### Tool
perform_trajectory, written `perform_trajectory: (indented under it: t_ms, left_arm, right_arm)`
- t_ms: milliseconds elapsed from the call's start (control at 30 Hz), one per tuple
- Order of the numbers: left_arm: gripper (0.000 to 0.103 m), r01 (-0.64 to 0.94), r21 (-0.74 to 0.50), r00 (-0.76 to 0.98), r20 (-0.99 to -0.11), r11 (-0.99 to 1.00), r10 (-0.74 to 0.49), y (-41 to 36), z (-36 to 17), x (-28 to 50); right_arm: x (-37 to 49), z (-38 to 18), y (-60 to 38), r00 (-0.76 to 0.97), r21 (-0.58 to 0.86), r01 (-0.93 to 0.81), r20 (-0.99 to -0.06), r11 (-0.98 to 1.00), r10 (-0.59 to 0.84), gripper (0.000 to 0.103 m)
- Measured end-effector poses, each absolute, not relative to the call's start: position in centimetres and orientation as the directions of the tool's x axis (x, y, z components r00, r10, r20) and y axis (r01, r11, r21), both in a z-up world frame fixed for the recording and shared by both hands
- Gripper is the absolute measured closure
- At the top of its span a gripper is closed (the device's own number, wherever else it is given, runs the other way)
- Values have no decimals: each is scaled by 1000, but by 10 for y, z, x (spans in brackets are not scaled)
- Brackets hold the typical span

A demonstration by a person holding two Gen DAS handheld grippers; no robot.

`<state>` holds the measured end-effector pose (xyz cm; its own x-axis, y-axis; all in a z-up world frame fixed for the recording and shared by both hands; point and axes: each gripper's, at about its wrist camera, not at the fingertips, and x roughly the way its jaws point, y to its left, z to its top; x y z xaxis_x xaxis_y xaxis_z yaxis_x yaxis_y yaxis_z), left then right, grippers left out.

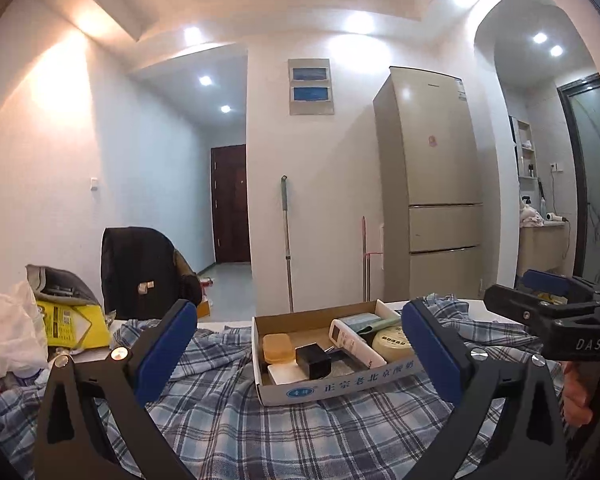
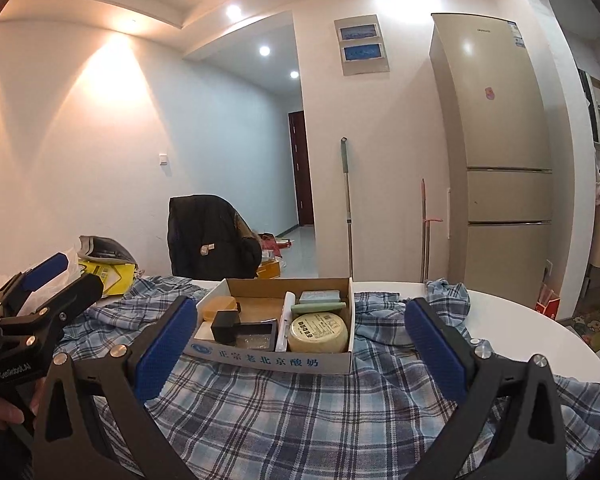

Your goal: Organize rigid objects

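Note:
A shallow cardboard box (image 1: 340,384) (image 2: 268,358) with blue print rests on a blue plaid cloth (image 1: 300,432) (image 2: 300,412). Inside lie an orange container (image 1: 277,347) (image 2: 219,307), a black cube (image 1: 313,360) (image 2: 225,326), a white remote (image 1: 354,342) (image 2: 284,326), a round cream tin (image 1: 392,342) (image 2: 318,332) and a pale green box (image 2: 320,297). My left gripper (image 1: 298,312) (image 2: 66,278) is open, short of the box, with nothing between its fingers. My right gripper (image 2: 300,308) (image 1: 528,294) is open too, just before the box and holding nothing.
A round white table (image 2: 520,320) lies under the cloth. At the left are a yellow bag (image 1: 74,324) and a white plastic bag (image 1: 8,332). A chair with a black jacket (image 1: 140,272) stands behind; a fridge (image 1: 436,184) and a mop (image 1: 287,240) stand at the wall.

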<state>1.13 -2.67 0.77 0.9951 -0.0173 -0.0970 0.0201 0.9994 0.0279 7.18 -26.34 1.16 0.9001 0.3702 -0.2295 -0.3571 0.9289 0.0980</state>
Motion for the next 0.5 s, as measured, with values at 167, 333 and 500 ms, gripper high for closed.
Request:
perform_trajectory:
  t_ms: [167,333,500]
  left_arm:
    - [0,-9,30,993,-113,1000,12,-26,6,15]
    - [0,-10,37,994,-106,999,14,-28,5,13]
    - [0,-12,30,994,-108,999,15,-29,5,14]
  right_arm:
    - [72,12,-264,899,98,-356,-235,929,369,0]
    - [73,12,-263,898,95,-357,-241,929,369,0]
    - [74,12,-262,897,89,-355,-250,931,366,0]
